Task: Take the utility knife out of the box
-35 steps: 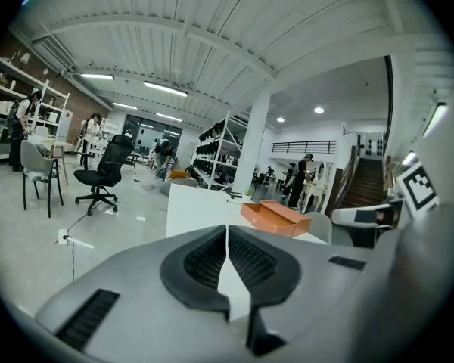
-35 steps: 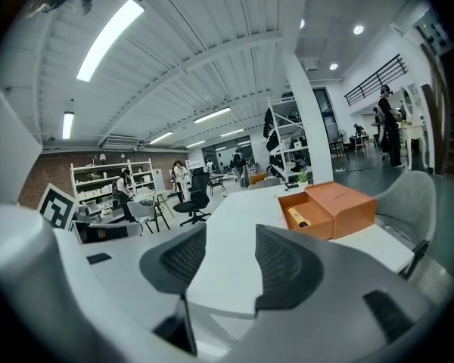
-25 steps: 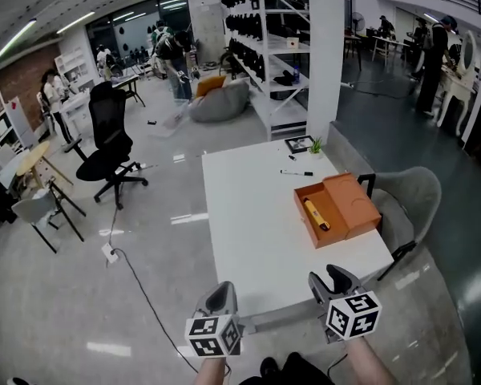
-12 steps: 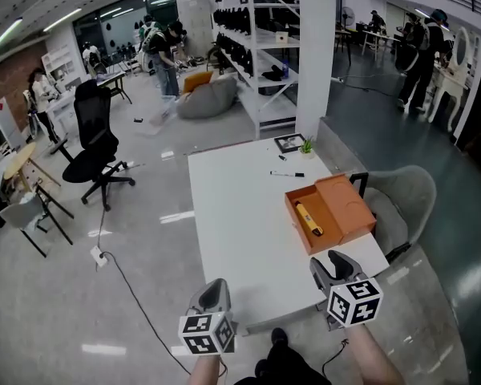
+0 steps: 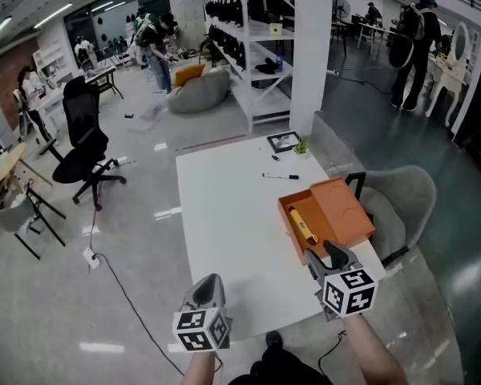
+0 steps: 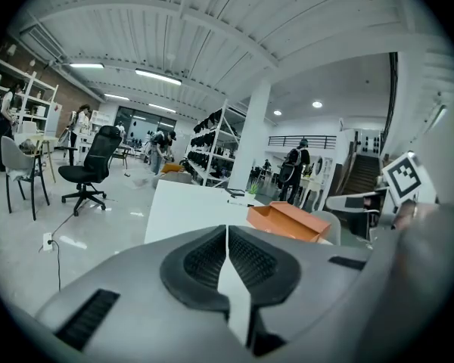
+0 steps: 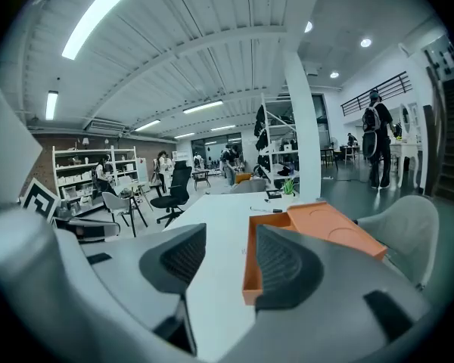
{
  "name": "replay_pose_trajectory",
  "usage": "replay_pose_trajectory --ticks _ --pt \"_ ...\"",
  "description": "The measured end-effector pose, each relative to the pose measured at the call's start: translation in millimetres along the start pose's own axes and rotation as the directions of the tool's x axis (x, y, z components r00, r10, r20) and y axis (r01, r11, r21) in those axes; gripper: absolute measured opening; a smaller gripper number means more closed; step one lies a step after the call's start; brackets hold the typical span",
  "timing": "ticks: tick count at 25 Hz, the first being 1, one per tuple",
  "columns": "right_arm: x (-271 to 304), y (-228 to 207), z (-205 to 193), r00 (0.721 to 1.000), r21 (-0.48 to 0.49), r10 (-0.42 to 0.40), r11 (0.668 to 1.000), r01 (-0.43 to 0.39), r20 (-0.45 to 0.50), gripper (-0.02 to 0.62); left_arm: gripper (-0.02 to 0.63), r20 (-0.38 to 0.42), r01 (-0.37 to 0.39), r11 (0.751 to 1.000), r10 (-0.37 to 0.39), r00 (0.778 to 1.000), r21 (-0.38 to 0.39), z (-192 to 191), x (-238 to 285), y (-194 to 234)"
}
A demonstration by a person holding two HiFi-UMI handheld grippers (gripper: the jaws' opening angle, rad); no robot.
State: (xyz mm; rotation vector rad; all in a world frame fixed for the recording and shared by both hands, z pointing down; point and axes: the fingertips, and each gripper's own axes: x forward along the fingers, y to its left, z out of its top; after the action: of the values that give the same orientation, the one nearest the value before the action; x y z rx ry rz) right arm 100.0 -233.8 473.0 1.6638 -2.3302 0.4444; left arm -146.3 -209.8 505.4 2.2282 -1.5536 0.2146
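Note:
An open orange box [image 5: 329,219] lies on the white table [image 5: 232,223] near its right edge, its lid folded out to the right. A yellow utility knife [image 5: 303,225] lies inside the box tray. My right gripper [image 5: 333,255] hovers open just before the box's near end; in the right gripper view the box [image 7: 287,237] shows past its parted jaws. My left gripper [image 5: 208,293] is at the table's near edge, shut with nothing in it; the left gripper view shows the box [image 6: 286,221] ahead to the right.
A black marker [image 5: 278,176], a small framed picture [image 5: 283,142] and a little plant [image 5: 301,147] sit at the table's far end. A grey chair [image 5: 401,207] stands right of the table. A black office chair [image 5: 82,139], shelves and people are further off.
The view has moved closer to the table. My right gripper has come forward to the near end of the orange box. The left gripper stays at the table's near edge.

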Motion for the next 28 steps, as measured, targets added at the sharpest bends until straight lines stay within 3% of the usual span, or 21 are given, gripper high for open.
replay_pose_trajectory --ticks 17,28 --pt "77.3 -45.4 9.3 0.994 -0.048 0.021 0.999 -0.026 -0.108 0.187 0.015 -0.013 -0.027 1.000 0.026 1.000 -0.015 21.7 57.7 -4.3" --pt "122.7 -67.8 -11.7 0.976 -0.098 0.015 0.994 -0.037 -0.217 0.187 0.014 -0.039 -0.047 0.999 0.046 0.998 -0.022 19.5 85.3 -2.1"
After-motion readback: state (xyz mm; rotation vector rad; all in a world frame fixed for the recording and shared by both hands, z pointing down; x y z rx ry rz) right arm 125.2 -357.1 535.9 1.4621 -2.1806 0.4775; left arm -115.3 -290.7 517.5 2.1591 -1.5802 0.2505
